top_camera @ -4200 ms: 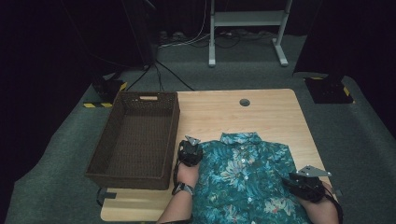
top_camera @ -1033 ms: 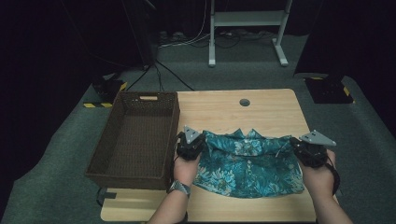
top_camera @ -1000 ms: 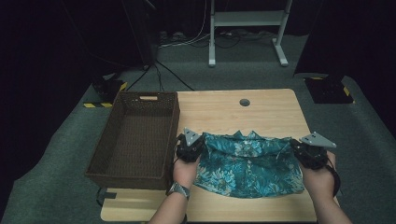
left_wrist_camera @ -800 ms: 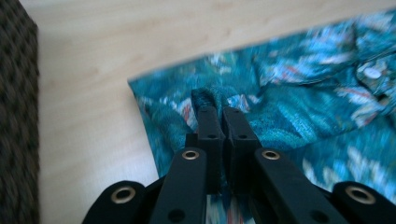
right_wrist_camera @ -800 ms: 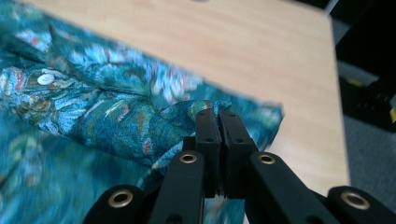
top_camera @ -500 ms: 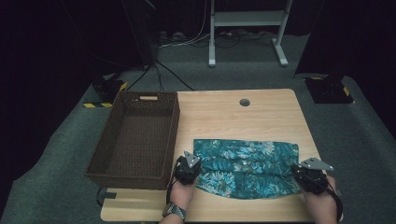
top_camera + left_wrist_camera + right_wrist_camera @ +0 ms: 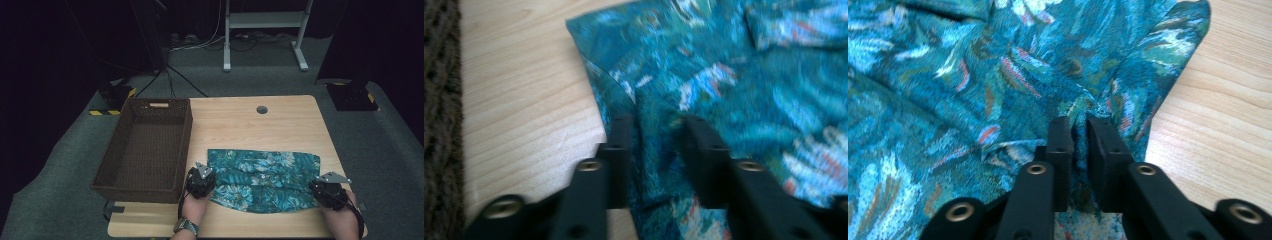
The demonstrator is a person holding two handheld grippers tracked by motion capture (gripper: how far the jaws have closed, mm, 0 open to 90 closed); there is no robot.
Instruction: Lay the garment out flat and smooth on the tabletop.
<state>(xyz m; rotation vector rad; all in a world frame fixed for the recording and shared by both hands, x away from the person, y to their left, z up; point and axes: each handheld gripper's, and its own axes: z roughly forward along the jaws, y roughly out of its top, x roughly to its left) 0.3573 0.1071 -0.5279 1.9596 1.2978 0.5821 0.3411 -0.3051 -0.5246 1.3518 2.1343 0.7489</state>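
Lying folded into a flat band on the wooden table [image 7: 280,120], a teal floral shirt [image 7: 265,177] is seen spread between two hand-held grippers, one at each near corner, apparently so that the fold could be laid down evenly across its width. The left gripper [image 7: 201,181] is placed at the shirt's left near corner; in the left gripper view its jaws have just been opening and stand clearly apart, with a ridge of the shirt [image 7: 724,90] between them but no longer pressed. The right gripper [image 7: 327,192] is set at the opposite near corner; in the right gripper view its jaws have also just been opening, though only a narrow gap is seen, and a pinch of the shirt [image 7: 998,75] is between the pads, seemingly at the point of release. From each gripper the cloth runs forward and inward, toward the other hand. A dark wicker basket [image 7: 145,145] stands just left of the left gripper, close beside it, and is judged the likely destination for the folded garment once another fold has been made.
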